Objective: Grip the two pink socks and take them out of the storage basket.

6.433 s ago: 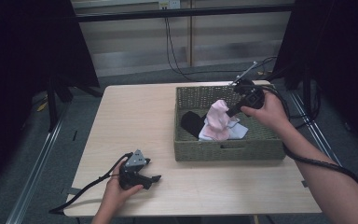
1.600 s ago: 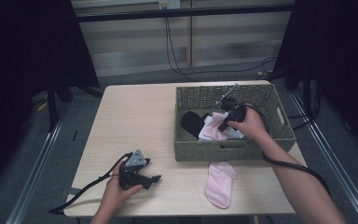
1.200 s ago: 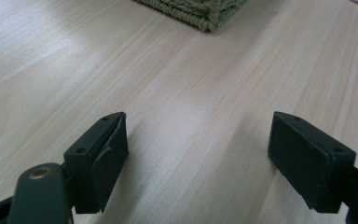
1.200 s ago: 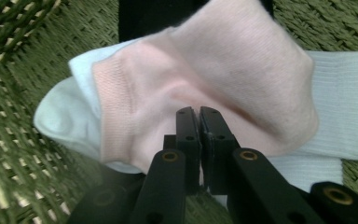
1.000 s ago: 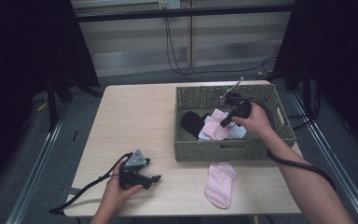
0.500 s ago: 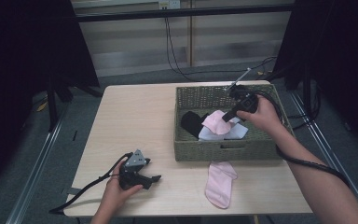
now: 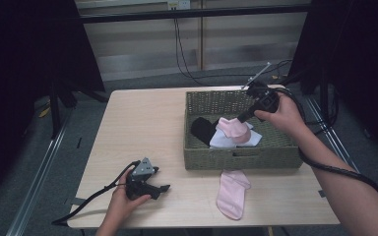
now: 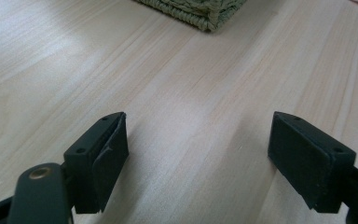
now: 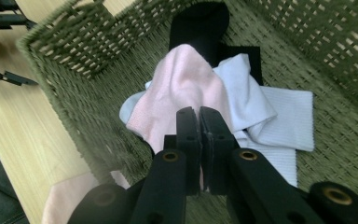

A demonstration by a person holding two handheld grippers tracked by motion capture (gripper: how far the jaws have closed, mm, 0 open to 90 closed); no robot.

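A green wicker basket (image 7: 236,158) stands on the right half of the wooden table (image 7: 142,123). Inside it lie a black sock (image 7: 204,129), a white sock (image 7: 229,141) and a pink sock (image 7: 234,129). My right gripper (image 7: 240,119) is shut on the pink sock (image 9: 177,100) and holds it lifted above the other socks; in the right gripper view the jaws press together on its fabric. A second pink sock (image 7: 232,192) lies flat on the table in front of the basket. My left gripper (image 7: 165,189) rests open on the table at the front left, its jaws (image 8: 196,154) wide apart over bare wood.
The basket's corner (image 8: 205,11) shows ahead of the left jaws. Cables trail from both grippers. Behind the table are a dark frame, a wall with hanging cables (image 7: 182,44) and grey floor on both sides.
My right gripper has risen from the bottom of the basket, pulling the pink sock up with it. The left hand and its gripper have stayed where they were.
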